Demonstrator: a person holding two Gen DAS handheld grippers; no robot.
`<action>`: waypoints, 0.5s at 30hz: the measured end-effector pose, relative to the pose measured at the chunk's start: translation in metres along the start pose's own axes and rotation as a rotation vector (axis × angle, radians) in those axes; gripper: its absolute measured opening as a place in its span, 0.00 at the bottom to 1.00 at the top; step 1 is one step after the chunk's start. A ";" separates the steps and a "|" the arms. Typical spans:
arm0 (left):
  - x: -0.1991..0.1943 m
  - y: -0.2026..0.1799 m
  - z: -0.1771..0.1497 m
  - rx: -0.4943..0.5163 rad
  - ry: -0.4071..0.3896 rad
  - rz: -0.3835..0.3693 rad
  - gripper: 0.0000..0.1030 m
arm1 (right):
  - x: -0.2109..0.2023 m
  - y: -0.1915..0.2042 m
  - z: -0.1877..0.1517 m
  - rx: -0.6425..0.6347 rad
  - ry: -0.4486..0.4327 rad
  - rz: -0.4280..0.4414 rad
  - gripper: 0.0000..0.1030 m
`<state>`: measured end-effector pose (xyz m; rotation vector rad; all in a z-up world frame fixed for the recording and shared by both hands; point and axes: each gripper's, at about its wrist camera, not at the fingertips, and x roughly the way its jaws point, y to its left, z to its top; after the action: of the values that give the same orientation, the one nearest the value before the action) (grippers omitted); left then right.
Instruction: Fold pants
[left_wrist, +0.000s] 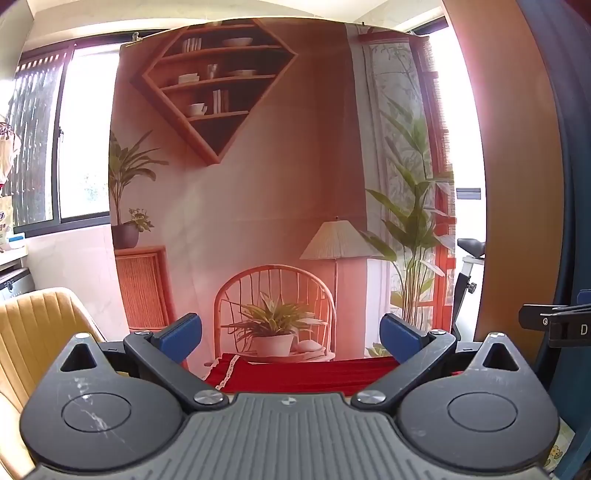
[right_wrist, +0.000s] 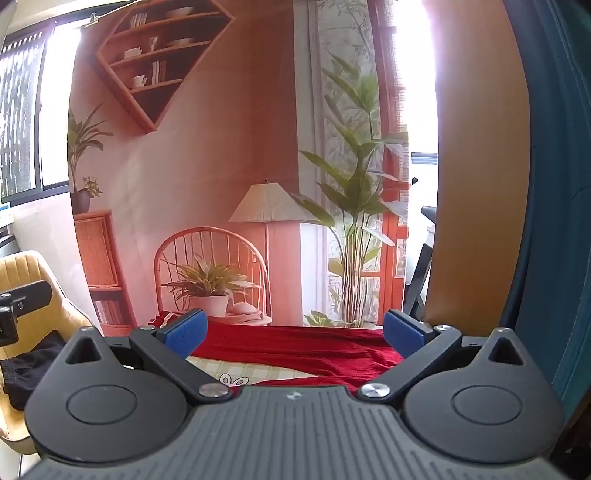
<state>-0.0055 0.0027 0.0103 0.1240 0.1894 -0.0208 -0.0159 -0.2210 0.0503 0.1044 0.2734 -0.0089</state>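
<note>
Lying crosswise ahead, long axis left-right, red pants (right_wrist: 295, 349); both claws (left_wrist: 290, 338) (right_wrist: 293, 334) gape empty.

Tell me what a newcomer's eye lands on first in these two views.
The red pants lie spread on the checked table cover, low in both views. Behind them hangs a big printed backdrop of a pink room. Both the left gripper and right gripper stand wide open and empty.
</note>
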 end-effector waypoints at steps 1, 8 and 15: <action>0.002 -0.002 -0.008 0.001 -0.006 0.004 1.00 | 0.000 -0.001 0.001 -0.001 -0.001 0.001 1.00; 0.001 -0.004 -0.007 0.001 -0.005 -0.002 1.00 | 0.000 -0.001 0.003 -0.008 -0.008 -0.008 1.00; 0.000 -0.002 -0.008 0.003 -0.011 -0.005 1.00 | -0.001 -0.001 0.000 -0.009 -0.013 -0.018 1.00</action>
<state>-0.0070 0.0015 0.0028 0.1262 0.1790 -0.0268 -0.0168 -0.2221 0.0505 0.0928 0.2609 -0.0261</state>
